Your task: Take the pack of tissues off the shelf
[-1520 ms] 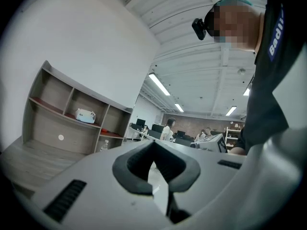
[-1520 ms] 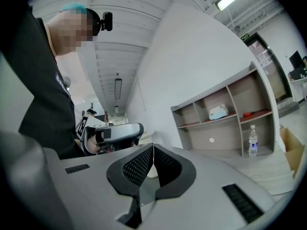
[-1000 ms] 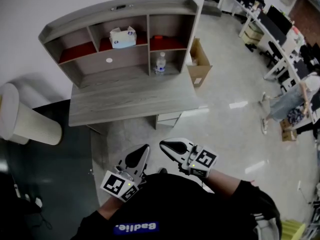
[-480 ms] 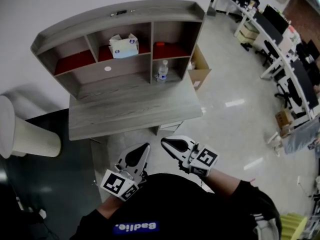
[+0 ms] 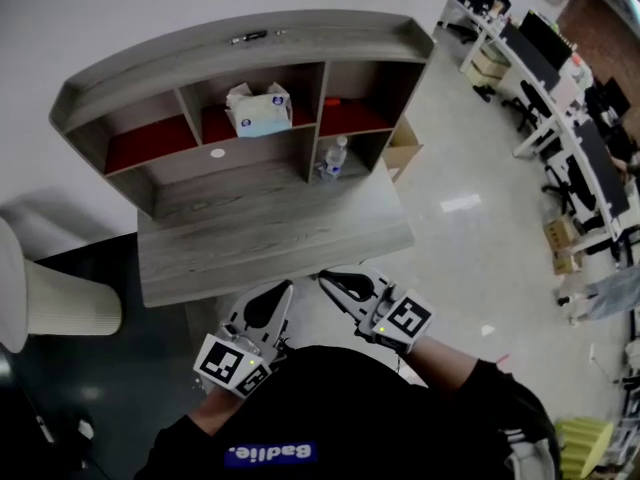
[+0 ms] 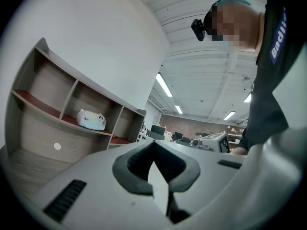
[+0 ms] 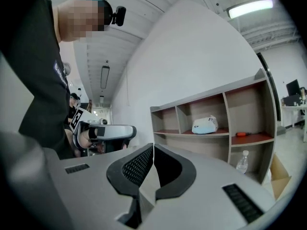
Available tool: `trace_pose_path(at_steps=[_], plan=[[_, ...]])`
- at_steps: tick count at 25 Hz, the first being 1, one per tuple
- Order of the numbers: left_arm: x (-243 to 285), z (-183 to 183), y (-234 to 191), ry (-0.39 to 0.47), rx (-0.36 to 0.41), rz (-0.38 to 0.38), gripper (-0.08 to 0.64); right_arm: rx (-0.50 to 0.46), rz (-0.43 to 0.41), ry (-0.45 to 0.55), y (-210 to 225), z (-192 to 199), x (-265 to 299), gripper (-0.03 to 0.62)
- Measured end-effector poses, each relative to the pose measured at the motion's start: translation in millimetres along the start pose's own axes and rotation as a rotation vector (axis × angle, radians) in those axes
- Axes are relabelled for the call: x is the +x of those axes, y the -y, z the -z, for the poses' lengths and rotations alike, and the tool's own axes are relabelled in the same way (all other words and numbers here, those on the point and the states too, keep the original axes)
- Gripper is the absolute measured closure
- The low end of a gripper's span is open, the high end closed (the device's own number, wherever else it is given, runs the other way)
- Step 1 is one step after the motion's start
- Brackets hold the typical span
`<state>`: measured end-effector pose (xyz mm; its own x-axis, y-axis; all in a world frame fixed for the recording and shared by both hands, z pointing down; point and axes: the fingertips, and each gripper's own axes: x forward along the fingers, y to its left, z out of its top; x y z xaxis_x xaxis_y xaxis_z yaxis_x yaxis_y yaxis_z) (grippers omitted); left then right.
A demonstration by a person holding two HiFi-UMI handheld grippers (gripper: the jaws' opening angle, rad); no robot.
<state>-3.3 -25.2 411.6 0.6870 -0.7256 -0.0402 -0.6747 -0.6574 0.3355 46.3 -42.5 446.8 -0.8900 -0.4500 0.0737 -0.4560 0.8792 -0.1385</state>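
Left gripper (image 5: 268, 306), right gripper (image 5: 343, 284): jaws closed, empty. Tissue pack (image 5: 259, 110) far ahead of your jaws, lying crosswise; left looks nearer.

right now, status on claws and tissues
Left claw, right claw shut, empty. White-and-blue tissue pack in middle cubby, grey wooden shelf. Nothing blocking it.

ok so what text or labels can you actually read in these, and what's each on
"Badlie." on the blue patch on the person's top, upside down in the head view.
Print on the pack of tissues: too small to read.
Label on the water bottle: too small to read.
Cubes on the left tool and right tool: square markers only, no words.
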Motion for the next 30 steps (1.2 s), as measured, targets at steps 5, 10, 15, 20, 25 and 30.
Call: trace_pose_path(at_steps=[5, 10, 15, 20, 25, 30], plan=[[2.9, -9.7, -18.5, 0.000, -0.005, 0.031, 0.563, -0.106, 0.067, -0.039, 15.9, -5.5, 20.4, 0.561], [-3.5, -15.5, -42.3, -0.001, -0.006, 0.045, 0.562, -0.180, 0.107, -0.054, 23.1, -9.9, 43.3, 0.561], [-9.6, -24.7, -64.5, 0.007, 0.000, 0.057, 0.561, -0.244, 0.132, -0.060, 32.5, -18.6, 72.1, 0.561], [-16.4, -25.0, -79.1, 0.008, -0.015, 0.059, 0.562, -0.329, 0.147, -0.056, 42.3, -30.7, 92.9, 0.560], [-12.2, -28.8, -85.2, 0.015, -0.008, 0.052, 0.562, -0.368, 0.135, -0.054, 53.2, -41.5, 102.0, 0.560], [-3.1, -35.1, -86.6, 0.035, 0.005, 0.009, 0.561, -0.379, 0.091, -0.073, 64.5, -42.4, 106.7, 0.560]])
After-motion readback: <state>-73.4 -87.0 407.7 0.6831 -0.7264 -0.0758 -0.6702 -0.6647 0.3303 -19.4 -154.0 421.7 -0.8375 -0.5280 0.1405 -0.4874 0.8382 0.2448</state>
